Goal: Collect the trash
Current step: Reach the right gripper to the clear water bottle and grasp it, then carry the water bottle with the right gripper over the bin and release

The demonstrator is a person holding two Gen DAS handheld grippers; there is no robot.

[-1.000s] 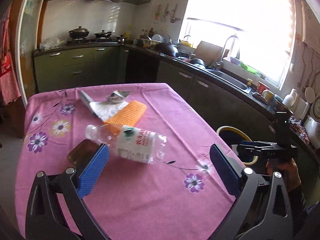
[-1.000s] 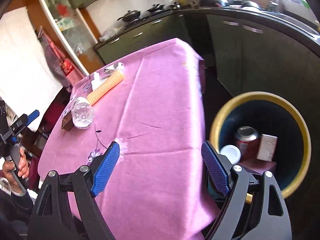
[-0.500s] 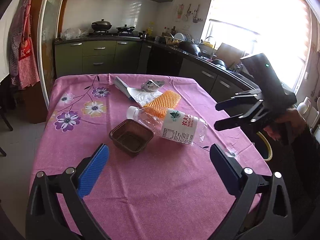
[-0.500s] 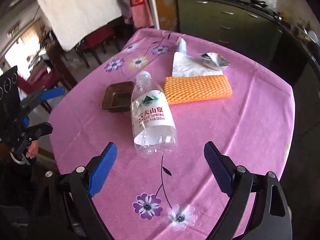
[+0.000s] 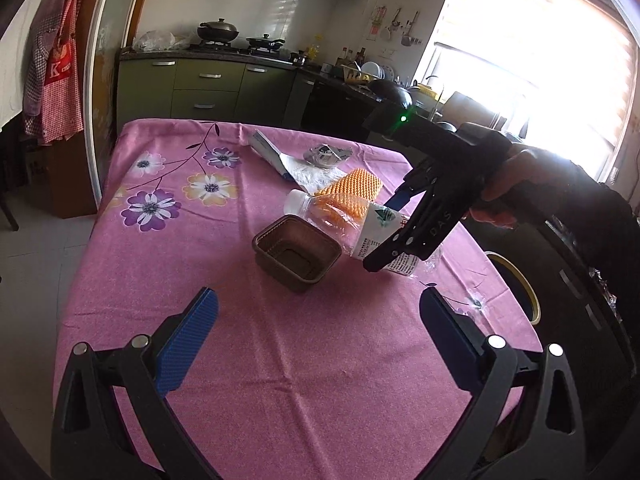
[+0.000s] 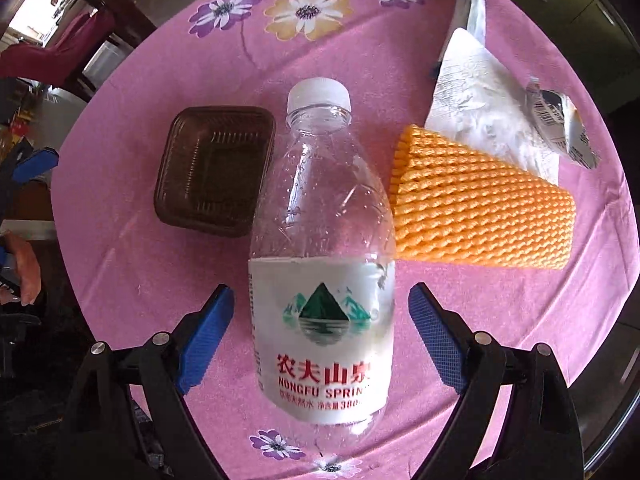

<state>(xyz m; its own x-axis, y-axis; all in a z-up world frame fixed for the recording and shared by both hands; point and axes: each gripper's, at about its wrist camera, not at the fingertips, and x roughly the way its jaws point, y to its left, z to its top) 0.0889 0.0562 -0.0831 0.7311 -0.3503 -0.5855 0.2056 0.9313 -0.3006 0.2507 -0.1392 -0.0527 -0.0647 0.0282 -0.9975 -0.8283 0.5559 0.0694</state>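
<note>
A clear plastic water bottle (image 6: 320,240) with a white cap lies on its side on the pink flowered tablecloth (image 6: 132,240). My right gripper (image 6: 320,294) points down over it, open. Its blue pads stand on either side of the label without touching it. From the left wrist view, the right gripper (image 5: 382,234) covers part of the bottle (image 5: 360,224). My left gripper (image 5: 319,296) is open and empty, short of a brown plastic tray (image 5: 296,254) lying beside the bottle. An orange foam net (image 6: 480,216), a white tissue (image 6: 472,96) and a crumpled foil wrapper (image 6: 560,120) lie past the bottle.
A dark bin with a yellow rim (image 5: 520,284) stands on the floor beside the table's right edge. Green kitchen cabinets (image 5: 200,88) and a counter run behind the table. Chairs (image 6: 68,40) stand at its far side in the right wrist view.
My right gripper has swung from above the bin across the table and turned downward over the bottle. The left gripper has shifted sideways and sunk a little, so the tray now lies ahead of it.
</note>
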